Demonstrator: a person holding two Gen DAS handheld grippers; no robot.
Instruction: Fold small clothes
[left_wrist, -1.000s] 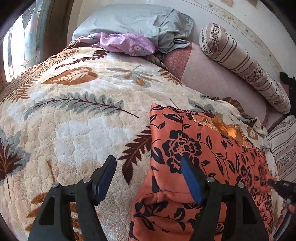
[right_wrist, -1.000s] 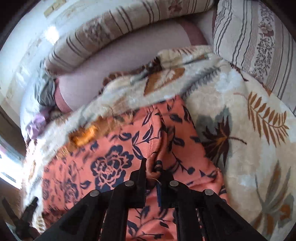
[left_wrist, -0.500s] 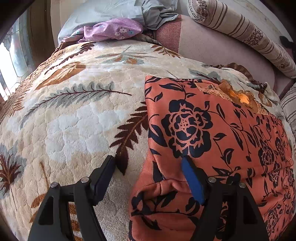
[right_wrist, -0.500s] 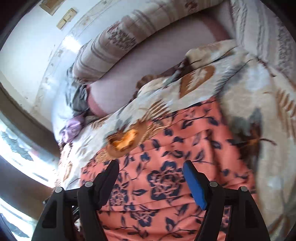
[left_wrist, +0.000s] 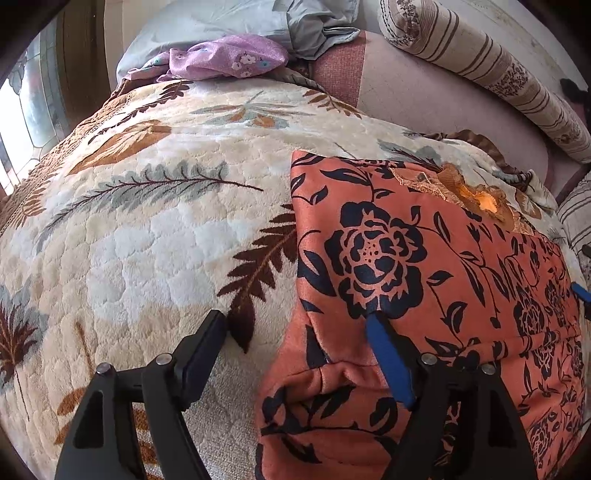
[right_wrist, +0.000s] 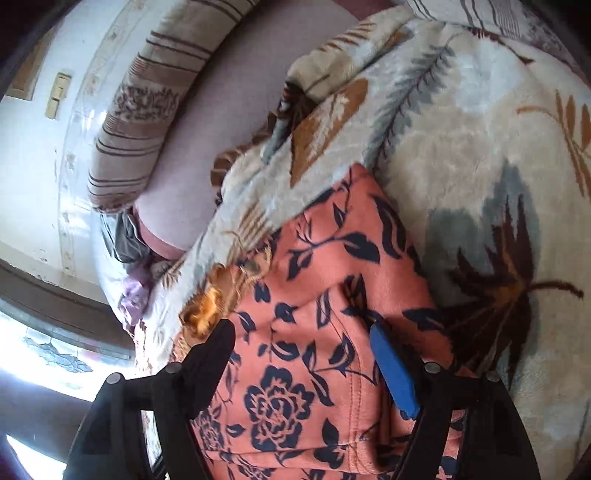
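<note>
An orange garment with a dark blue flower print (left_wrist: 406, 258) lies folded on the cream leaf-patterned blanket (left_wrist: 147, 240). My left gripper (left_wrist: 295, 332) hovers over the garment's near left corner. Its jaws are opening: the folded edge lies between them, untouched by the pads. In the right wrist view the same garment (right_wrist: 332, 277) fills the lower middle. My right gripper (right_wrist: 303, 343) stands above it, jaws opening, with cloth under the gap but not pinched. The right gripper's blue fingertip (left_wrist: 580, 291) shows at the left view's right edge.
A purple flowered cloth (left_wrist: 229, 59) and a grey pillow (left_wrist: 221, 22) lie at the far end of the bed. A striped bolster (left_wrist: 480, 70) runs along the wall side. A stained-glass window (left_wrist: 22, 110) is at the left. A striped cushion (left_wrist: 576, 210) sits at the right.
My right gripper let go of the pinch of orange cloth, opened wide and swung sideways over the garment. The left gripper tilted down a little and widened slightly.
</note>
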